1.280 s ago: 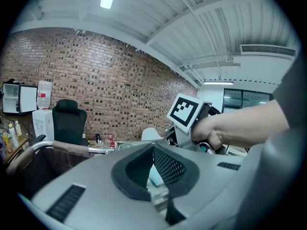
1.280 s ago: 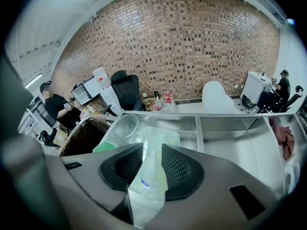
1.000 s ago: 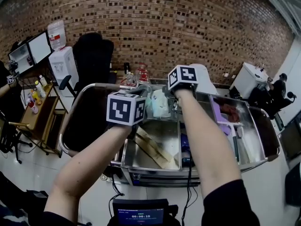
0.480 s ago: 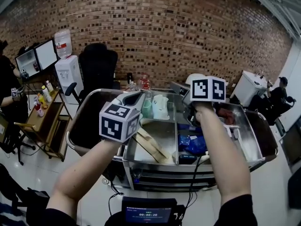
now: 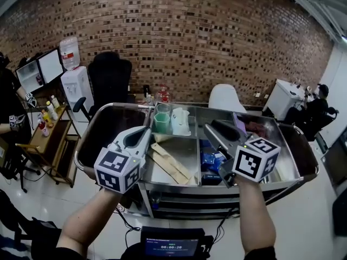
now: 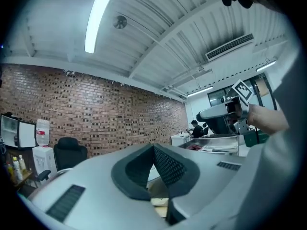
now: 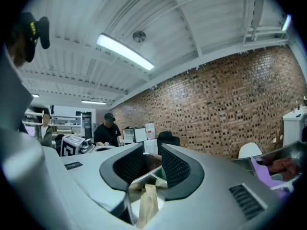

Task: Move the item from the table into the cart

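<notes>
Left gripper (image 5: 145, 131): the pads are clenched tip to tip with nothing between them. It is held level over the near left edge of the cart (image 5: 119, 105).

Right gripper (image 5: 210, 128): the pads stand a narrow gap apart and grasp nothing. Through the gap only the cart's contents show, beyond the jaws. It is held level over the right half of the cart.

Task item: neither gripper carries anything. The cart's steel compartments hold:
- a green cup (image 5: 161, 121) and a white pouch (image 5: 180, 121), side by side at the far end;
- flat brown paper bags (image 5: 169, 166) in the middle bay;
- a blue packet (image 5: 212, 158) in the next bay to the right;
- a purple item (image 5: 240, 124) further right.

Which of these is the item to be moved cannot be determined.

Markings: each gripper bears a marker cube, left (image 5: 116, 170) and right (image 5: 256, 158), printed with black-and-white square patterns and no lettering. A small display (image 5: 171, 247) at the bottom edge of the head view shows a timer that appears to read 00:00:20; the digits are small. Print on the pouch and the blue packet is too small to read.
</notes>
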Demonstrator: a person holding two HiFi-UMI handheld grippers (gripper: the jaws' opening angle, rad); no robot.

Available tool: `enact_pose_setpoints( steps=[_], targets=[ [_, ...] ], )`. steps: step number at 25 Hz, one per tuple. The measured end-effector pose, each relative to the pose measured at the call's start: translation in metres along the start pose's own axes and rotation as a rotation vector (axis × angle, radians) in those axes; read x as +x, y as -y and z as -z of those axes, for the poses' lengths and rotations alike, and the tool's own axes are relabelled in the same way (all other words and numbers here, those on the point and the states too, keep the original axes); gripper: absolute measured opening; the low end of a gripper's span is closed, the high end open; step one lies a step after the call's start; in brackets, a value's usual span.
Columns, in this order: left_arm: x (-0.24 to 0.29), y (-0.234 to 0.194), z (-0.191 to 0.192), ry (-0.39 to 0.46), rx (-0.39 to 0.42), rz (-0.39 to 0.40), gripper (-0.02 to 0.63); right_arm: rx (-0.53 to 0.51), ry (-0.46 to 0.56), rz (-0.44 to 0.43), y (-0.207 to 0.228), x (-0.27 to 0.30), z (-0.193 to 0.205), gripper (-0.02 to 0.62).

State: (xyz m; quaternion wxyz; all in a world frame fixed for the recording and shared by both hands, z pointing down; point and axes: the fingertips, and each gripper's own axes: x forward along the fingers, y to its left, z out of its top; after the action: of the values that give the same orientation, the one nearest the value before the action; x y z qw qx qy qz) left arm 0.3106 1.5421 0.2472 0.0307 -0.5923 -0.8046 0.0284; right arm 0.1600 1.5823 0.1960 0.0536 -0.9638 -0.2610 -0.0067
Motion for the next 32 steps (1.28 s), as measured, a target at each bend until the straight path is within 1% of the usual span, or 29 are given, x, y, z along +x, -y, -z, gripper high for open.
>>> enact_pose_setpoints(
  steps=[2, 6, 7, 8, 11, 14, 16, 19, 26, 32],
  targets=[
    [-0.019, 0.002, -0.001, 0.011, 0.002, -0.009, 0.000, -0.051, 0.049, 0.026, -0.011, -0.022, -0.001, 0.112],
    [-0.045, -0.005, 0.000, 0.082, 0.024, -0.051, 0.000, -0.113, 0.178, 0.078, -0.023, -0.054, 0.007, 0.109],
    [-0.049, -0.006, 0.005, 0.095, 0.024, -0.062, 0.000, -0.122, 0.201, 0.086, -0.024, -0.058, 0.013, 0.035],
    [-0.054, -0.007, 0.011, 0.104, 0.023, -0.071, 0.000, -0.130, 0.212, 0.095, -0.026, -0.062, 0.022, 0.000],
    [-0.072, -0.006, 0.024, 0.119, 0.013, -0.097, 0.000, -0.136, 0.197, 0.112, -0.033, -0.074, 0.052, 0.000],
    [-0.082, -0.005, 0.040, 0.159, 0.013, -0.135, 0.000, -0.107, 0.198, 0.114, -0.027, -0.081, 0.085, 0.000],
    [-0.084, 0.001, 0.058, 0.141, 0.017, -0.132, 0.000, -0.078, 0.202, 0.131, -0.020, -0.085, 0.102, 0.000],
    [-0.083, 0.011, 0.078, 0.107, 0.007, -0.103, 0.000, -0.070, 0.204, 0.158, -0.017, -0.091, 0.119, 0.000],
    [-0.092, 0.031, 0.102, 0.069, -0.007, -0.083, 0.000, -0.026, 0.210, 0.176, -0.027, -0.100, 0.138, 0.000],
    [-0.096, 0.040, 0.104, 0.060, -0.015, -0.067, 0.000, -0.015, 0.199, 0.163, -0.034, -0.105, 0.139, 0.000]
  ],
)
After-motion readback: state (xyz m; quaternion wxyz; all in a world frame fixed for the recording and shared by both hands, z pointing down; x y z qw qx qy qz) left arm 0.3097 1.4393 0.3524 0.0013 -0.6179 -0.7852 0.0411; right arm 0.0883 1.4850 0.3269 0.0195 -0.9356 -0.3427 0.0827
